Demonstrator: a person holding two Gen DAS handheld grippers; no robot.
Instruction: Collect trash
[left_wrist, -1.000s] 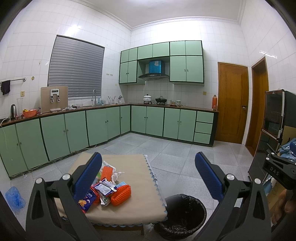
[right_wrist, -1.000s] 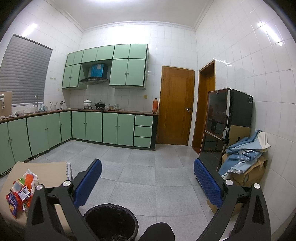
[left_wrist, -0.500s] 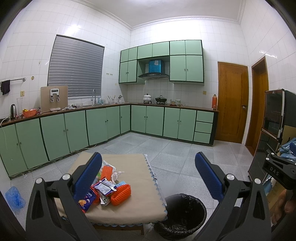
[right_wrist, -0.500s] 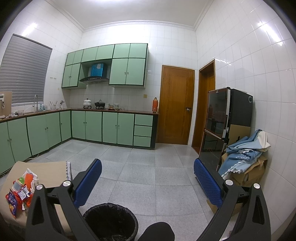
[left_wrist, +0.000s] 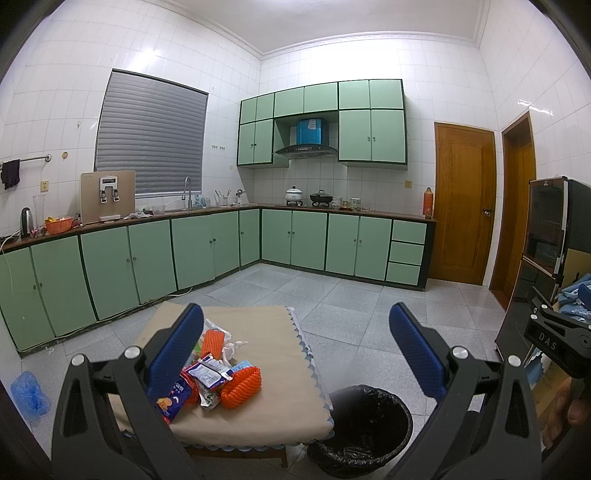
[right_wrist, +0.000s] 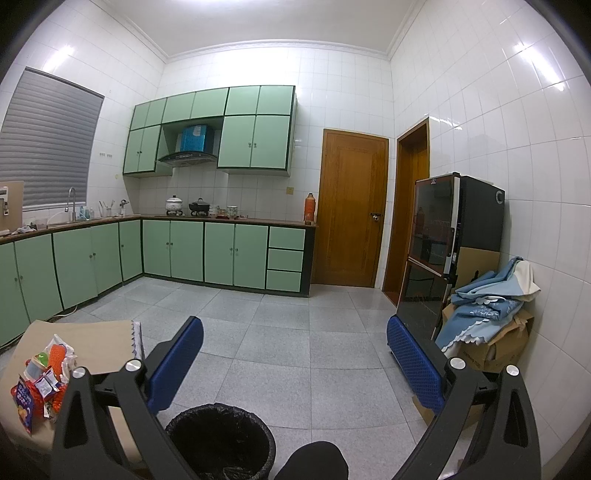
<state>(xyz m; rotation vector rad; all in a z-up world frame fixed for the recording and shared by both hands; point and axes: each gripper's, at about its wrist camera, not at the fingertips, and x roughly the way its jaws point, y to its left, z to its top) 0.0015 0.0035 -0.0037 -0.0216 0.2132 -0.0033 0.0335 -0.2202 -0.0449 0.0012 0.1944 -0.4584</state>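
A pile of trash (left_wrist: 210, 373) lies on a low table with a beige cloth (left_wrist: 258, 332): orange foam fruit nets, snack wrappers, crumpled white paper. It also shows in the right wrist view (right_wrist: 40, 376). A black-lined trash bin (left_wrist: 365, 428) stands on the floor at the table's right corner, and appears in the right wrist view (right_wrist: 221, 439). My left gripper (left_wrist: 295, 350) is open and empty, held above the table. My right gripper (right_wrist: 293, 365) is open and empty, above the bin and floor.
Green kitchen cabinets (left_wrist: 147, 258) run along the left and back walls. A black fridge (right_wrist: 450, 251) and a cardboard box with blue cloth (right_wrist: 491, 317) stand at the right wall. A blue bag (left_wrist: 29, 391) lies on the floor at left. Grey tiled floor (right_wrist: 295, 325) lies ahead.
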